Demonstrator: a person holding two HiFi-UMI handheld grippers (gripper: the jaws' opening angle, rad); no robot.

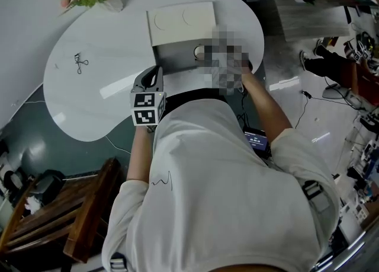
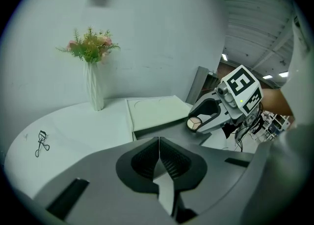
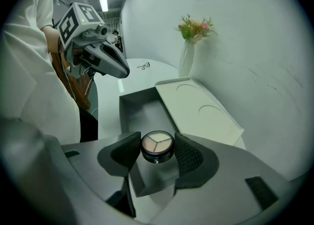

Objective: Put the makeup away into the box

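Pinched between the jaws of the right gripper (image 3: 157, 153): a round compact (image 3: 157, 143), pan facing up, hanging over the near end of the open grey box (image 3: 141, 112). Alongside the box, its white lid (image 3: 201, 111). Off to the left, the left gripper (image 2: 159, 164), jaws pressed together on nothing, above the table (image 2: 88, 126).

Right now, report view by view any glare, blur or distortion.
Head view: a mosaic patch covers part of the grey box; glare streaks the white table. Left gripper view: fisheye bending, dark corners, bright ceiling lights. Right gripper view: same bending, eyeshadow compact sharp.
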